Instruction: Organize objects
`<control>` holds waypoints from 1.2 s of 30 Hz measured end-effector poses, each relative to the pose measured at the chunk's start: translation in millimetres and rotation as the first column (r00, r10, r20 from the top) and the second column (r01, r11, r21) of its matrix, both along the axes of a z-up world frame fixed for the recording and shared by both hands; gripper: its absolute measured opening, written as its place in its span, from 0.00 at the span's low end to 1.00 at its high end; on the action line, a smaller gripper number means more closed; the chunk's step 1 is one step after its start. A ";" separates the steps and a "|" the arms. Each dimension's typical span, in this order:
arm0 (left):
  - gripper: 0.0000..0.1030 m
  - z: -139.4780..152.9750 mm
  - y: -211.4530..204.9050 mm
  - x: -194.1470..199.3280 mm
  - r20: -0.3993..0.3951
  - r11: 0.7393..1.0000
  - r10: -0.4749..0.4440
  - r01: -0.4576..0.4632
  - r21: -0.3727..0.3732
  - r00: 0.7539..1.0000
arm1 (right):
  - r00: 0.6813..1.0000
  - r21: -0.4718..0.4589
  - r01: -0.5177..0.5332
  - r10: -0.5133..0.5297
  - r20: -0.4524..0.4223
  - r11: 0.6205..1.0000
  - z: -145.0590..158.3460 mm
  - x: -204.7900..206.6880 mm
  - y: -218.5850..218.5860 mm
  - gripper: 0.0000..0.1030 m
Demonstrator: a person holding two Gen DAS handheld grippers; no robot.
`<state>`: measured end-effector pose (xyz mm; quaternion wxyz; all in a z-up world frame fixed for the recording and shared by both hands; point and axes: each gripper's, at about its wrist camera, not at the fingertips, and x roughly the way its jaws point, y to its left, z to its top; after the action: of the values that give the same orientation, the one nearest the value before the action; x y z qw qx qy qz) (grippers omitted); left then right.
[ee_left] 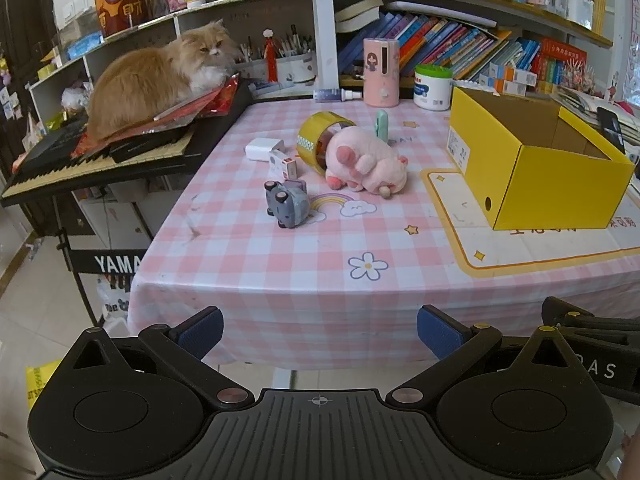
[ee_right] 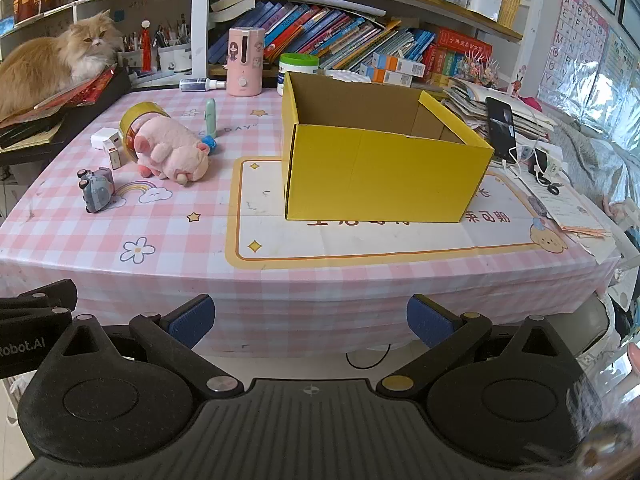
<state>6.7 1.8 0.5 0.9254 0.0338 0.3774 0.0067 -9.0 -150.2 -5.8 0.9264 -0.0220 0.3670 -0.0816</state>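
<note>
The near strip of the checked table (ee_right: pixel 304 280) across the lower middle of both frames lies bare. Mid-left, the pink plush (ee_left: pixel 366 158), tape roll (ee_left: pixel 320 136) and grey toy (ee_left: pixel 288 202) crowd together; the open-topped yellow box (ee_right: pixel 376 172) blocks centre-right.

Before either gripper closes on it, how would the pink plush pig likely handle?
The pink plush pig looks soft, so it would probably squash and sag between the pads. Likely light. Lying on its side against the tape roll, it should slide rather than roll if pushed.
</note>
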 end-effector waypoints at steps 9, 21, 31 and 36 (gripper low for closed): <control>1.00 0.4 2.7 2.2 0.006 1.000 -0.018 0.018 -0.010 1.000 | 1.000 -0.001 0.007 -0.007 0.004 1.000 2.3 1.3 -0.3 1.00; 1.00 3.5 4.9 3.8 0.027 0.999 -0.031 0.031 -0.011 0.999 | 1.000 0.000 0.015 -0.015 0.022 1.000 4.2 0.6 2.4 1.00; 1.00 7.7 10.3 7.4 0.045 0.999 -0.044 0.046 -0.028 0.998 | 0.999 0.007 0.017 -0.017 0.046 1.000 9.8 1.7 4.5 1.00; 1.00 10.5 17.8 10.6 0.059 0.999 -0.040 0.042 -0.032 0.997 | 0.998 0.013 0.006 -0.007 0.062 1.000 13.4 4.0 8.7 1.00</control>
<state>17.2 19.6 10.9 0.9364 0.0260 0.3497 -0.0175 -4.9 -141.5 7.6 0.9371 -0.0122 0.3388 -0.0828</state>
